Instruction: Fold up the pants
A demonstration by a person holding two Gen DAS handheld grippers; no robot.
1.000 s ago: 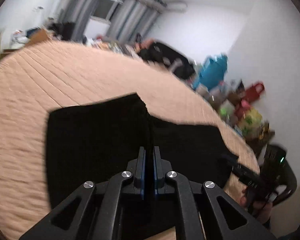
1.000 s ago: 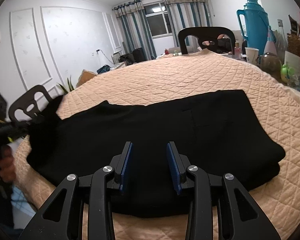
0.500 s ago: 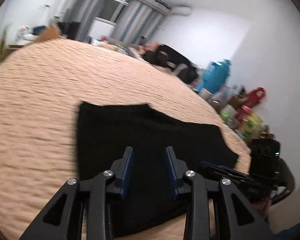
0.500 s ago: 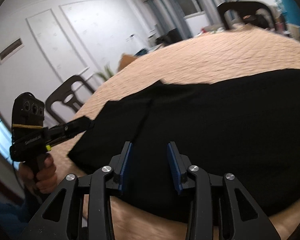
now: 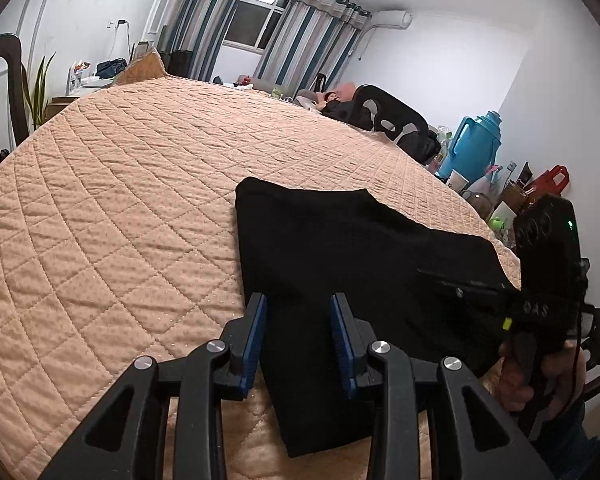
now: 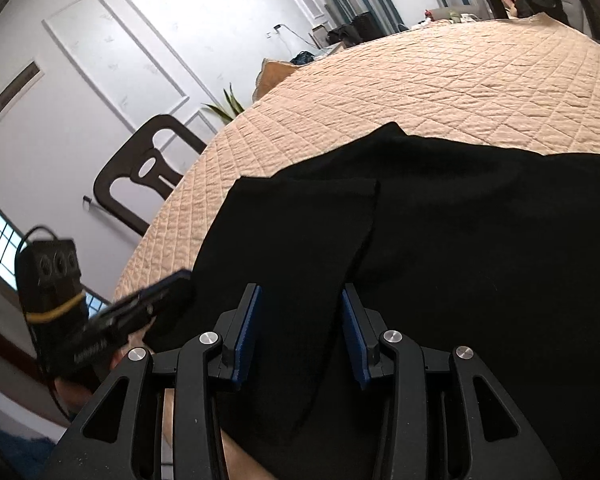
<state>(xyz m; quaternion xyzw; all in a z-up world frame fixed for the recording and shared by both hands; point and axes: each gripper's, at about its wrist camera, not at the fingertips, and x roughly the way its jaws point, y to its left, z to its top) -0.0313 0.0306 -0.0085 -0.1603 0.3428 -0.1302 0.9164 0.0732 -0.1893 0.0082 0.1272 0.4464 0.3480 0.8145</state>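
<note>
The black pants (image 5: 340,256) lie folded flat on the peach quilted table cover (image 5: 120,200), near its front edge. My left gripper (image 5: 300,328) is open and empty, just above the pants' near left edge. My right gripper (image 6: 300,328) is open and empty over the pants (image 6: 440,240), where a folded flap (image 6: 292,240) lies on top. Each gripper shows in the other's view: the right one (image 5: 460,286) at the pants' right edge, the left one (image 6: 156,292) at their left edge.
A dark chair (image 6: 144,172) stands at the table's left side, another (image 5: 392,116) at the far side. A blue thermos (image 5: 476,144), cups and bags crowd the far right (image 5: 540,188). A plant (image 5: 40,84) stands by the wall.
My left gripper opened and let go of the pants fabric, then shifted left. The right gripper stayed open and swung left over the folded flap.
</note>
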